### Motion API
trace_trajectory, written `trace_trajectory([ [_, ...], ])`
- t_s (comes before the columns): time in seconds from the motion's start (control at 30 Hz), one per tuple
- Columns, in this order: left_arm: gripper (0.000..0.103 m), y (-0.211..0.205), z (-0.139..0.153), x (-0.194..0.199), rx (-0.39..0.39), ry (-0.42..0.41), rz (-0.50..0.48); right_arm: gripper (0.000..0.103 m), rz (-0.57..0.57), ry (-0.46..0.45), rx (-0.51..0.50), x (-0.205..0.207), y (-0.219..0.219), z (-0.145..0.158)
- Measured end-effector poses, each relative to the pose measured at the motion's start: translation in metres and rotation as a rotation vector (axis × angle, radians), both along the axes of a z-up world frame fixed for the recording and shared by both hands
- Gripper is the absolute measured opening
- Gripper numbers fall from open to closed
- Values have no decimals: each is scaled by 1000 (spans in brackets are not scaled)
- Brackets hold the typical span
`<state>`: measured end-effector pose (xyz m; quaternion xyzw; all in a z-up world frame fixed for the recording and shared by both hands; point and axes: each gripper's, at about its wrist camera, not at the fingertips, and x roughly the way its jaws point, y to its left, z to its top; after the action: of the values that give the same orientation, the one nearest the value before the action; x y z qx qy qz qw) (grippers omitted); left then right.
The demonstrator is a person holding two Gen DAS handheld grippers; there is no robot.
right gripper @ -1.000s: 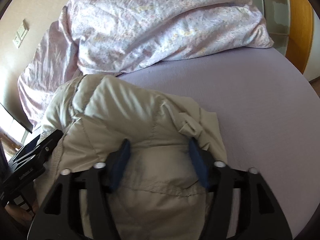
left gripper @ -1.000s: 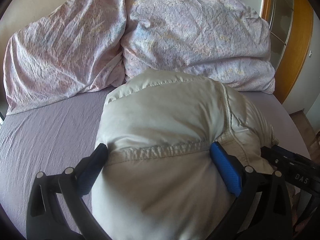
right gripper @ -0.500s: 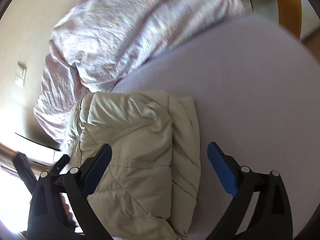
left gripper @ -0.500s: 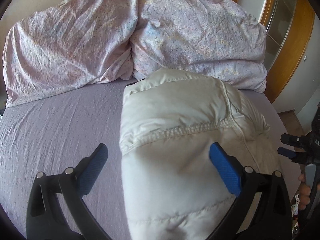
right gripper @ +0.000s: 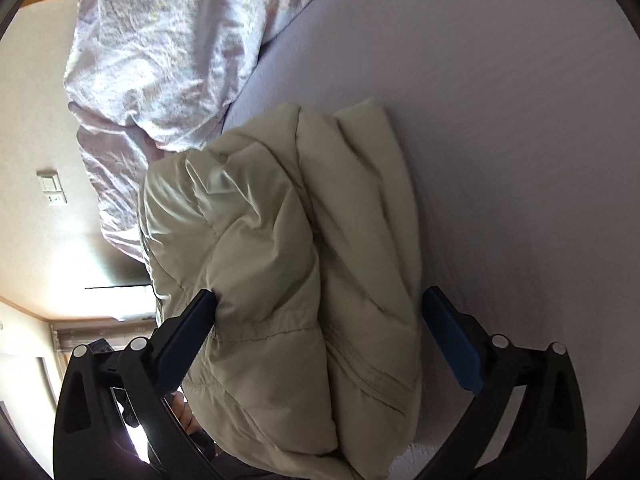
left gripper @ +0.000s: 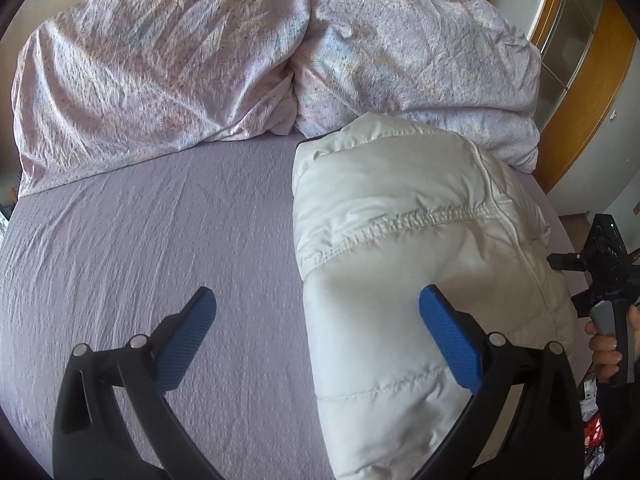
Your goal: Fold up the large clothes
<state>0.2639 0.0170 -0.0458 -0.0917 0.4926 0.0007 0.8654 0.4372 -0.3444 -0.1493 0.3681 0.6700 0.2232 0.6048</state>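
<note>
Bed sheet [left gripper: 168, 240]: lilac, flat; more bare sheet shows in the left wrist view than a second ago.
Duvet [left gripper: 200, 64]: crumpled pink bedding piled along the far edge of the bed; unchanged.
Jacket [left gripper: 400, 248]: pale padded garment, folded into a thick bundle on the right side of the bed, its far end touching the duvet. A second ago it filled the span between both sets of fingers.
Left gripper [left gripper: 316, 340]: fingers wide apart, as before, clamped on nothing. It has shifted left: the left finger is now over bare sheet, the right finger over the jacket's left part.
Right gripper [right gripper: 320, 340]: jaws have just been opening and now stand wide apart. The jacket [right gripper: 288, 280] lies between them; the left finger touches the fabric, the right finger is clear. The view has rolled since the earlier frame.
</note>
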Motion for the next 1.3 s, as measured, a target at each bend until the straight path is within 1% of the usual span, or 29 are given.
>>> trace_trajectory([
  [0.13, 101, 1, -1, 0, -2, 12, -28, 102, 15, 23, 8, 1, 11, -8],
  [0.33, 101, 3, -2, 5, -15, 23, -62, 102, 5, 4, 46, 1, 20, -9],
  [0.5, 101, 9, -6, 12, -49, 38, -76, 102, 13, -18, 57, 0, 24, -9],
  [0.57, 101, 12, -7, 15, -71, 47, -78, 97, 13, -39, 69, 0, 25, -8],
  [0.63, 101, 16, -9, 19, -99, 58, -77, 82, 20, -78, 86, -4, 24, -4],
  [0.7, 101, 17, -11, 23, -124, 67, -80, 74, 24, -104, 106, -7, 22, -1],
  [0.73, 101, 19, -13, 25, -148, 74, -85, 72, 24, -106, 109, -7, 20, 0],
  [0.9, 101, 21, -22, 33, -242, 103, -107, 71, 24, -109, 117, -8, 19, -1],
  [0.93, 101, 21, -26, 35, -272, 113, -114, 71, 24, -109, 118, -8, 18, -1],
  [1.1, 101, 17, -41, 43, -366, 151, -133, 71, 19, -104, 123, -8, 17, -3],
  [1.2, 101, 14, -48, 47, -409, 167, -138, 71, 14, -98, 126, -8, 17, -5],
  [1.3, 101, 13, -60, 52, -483, 190, -133, 71, 11, -91, 128, -7, 16, -7],
])
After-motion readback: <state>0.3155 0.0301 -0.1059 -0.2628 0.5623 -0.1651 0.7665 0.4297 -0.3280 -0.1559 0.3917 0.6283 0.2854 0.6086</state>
